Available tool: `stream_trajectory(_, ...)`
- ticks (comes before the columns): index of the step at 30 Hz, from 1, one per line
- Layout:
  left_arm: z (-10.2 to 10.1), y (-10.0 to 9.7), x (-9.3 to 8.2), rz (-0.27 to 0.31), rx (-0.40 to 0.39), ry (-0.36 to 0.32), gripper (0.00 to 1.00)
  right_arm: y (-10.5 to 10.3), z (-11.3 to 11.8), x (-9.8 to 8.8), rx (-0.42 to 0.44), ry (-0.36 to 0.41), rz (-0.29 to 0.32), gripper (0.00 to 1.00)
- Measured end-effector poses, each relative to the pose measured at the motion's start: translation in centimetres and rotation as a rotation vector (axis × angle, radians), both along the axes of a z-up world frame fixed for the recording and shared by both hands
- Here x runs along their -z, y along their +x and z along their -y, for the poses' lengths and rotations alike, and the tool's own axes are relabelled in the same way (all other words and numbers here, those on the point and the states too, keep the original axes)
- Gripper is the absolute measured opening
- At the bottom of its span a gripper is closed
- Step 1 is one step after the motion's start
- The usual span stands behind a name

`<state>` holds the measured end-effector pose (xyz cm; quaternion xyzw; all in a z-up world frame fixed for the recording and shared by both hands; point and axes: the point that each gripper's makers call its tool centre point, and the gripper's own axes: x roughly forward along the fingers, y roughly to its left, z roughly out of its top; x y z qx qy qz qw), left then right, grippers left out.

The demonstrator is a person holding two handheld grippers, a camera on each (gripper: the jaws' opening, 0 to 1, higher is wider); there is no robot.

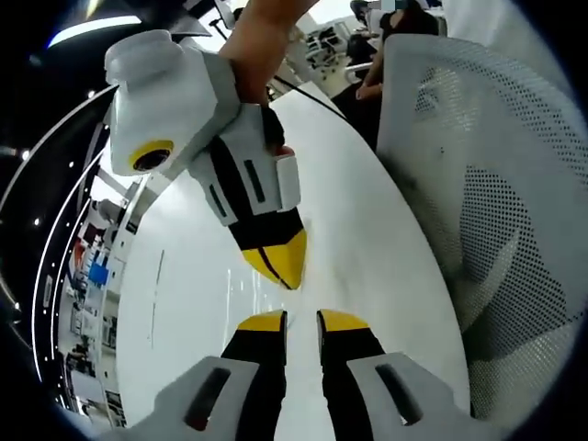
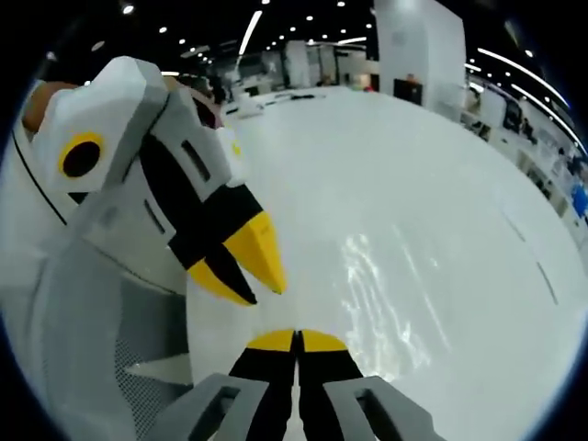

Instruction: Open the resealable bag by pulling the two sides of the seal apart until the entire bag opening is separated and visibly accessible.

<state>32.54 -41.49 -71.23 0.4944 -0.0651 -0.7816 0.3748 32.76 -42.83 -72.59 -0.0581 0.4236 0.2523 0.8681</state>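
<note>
Left gripper (image 1: 302,321), bottom centre: jaws slightly spread. Right gripper (image 2: 296,340), bottom centre: jaws pressed together. White table (image 2: 413,230). Mesh chair (image 1: 487,184), right.

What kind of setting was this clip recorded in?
Probably a large open-plan office or lab hall: a long glossy white table, a grey perforated mesh office chair, and rows of ceiling lights over distant desks.

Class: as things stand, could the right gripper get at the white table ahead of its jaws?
Probably yes. The right gripper, jaws shut, faces the white table directly, and the left gripper hangs off to one side, not across its path.
</note>
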Motion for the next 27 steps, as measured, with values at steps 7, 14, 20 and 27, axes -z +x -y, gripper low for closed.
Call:
stream_trajectory(7,0.1,0.4,0.7,0.035,-0.021,0.022,0.13,0.9,-0.3,-1.3,-0.028,-0.002,0.066,0.0)
stream_trajectory(14,0.3,0.8,1.0,0.058,-0.035,0.043,0.12,1.8,0.4,-2.8,0.017,-0.009,0.126,0.0)
stream_trajectory(20,0.8,0.9,1.2,0.065,-0.046,0.059,0.1,3.0,1.5,-4.5,0.075,-0.046,0.219,0.0)
stream_trajectory(27,0.6,0.6,1.6,0.066,-0.048,0.083,0.01,4.5,3.0,-5.6,0.144,-0.116,0.302,0.0)
